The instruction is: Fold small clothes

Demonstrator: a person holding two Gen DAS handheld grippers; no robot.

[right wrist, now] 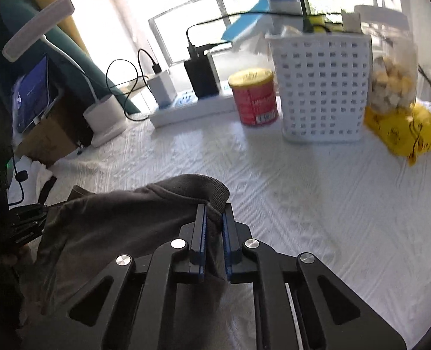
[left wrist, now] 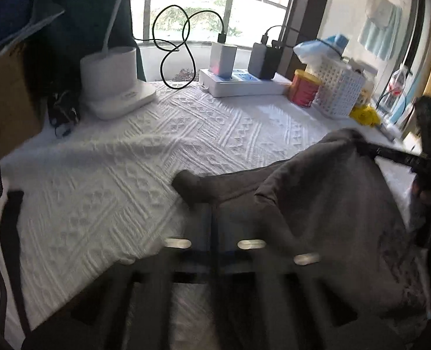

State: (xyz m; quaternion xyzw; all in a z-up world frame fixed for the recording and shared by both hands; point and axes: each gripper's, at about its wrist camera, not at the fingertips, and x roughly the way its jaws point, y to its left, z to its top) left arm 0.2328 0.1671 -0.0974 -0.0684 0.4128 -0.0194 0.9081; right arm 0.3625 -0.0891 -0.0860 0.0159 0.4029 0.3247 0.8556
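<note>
Only the right wrist view showed the right gripper point(right wrist: 214, 218) clamped on the dark grey fabric garment's point(right wrist: 122, 213) edge. The blurred left gripper point(left wrist: 212, 218) pinched its other end above the white textured bench point(left wrist: 113, 175).

white basket point(right wrist: 323, 87), red can point(right wrist: 255, 97), desk lamp point(left wrist: 113, 81)

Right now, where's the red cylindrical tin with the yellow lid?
The red tin stands at the back of the white textured cloth, between the white power strip and white lattice basket; right-of-centre in the left wrist view.
</note>
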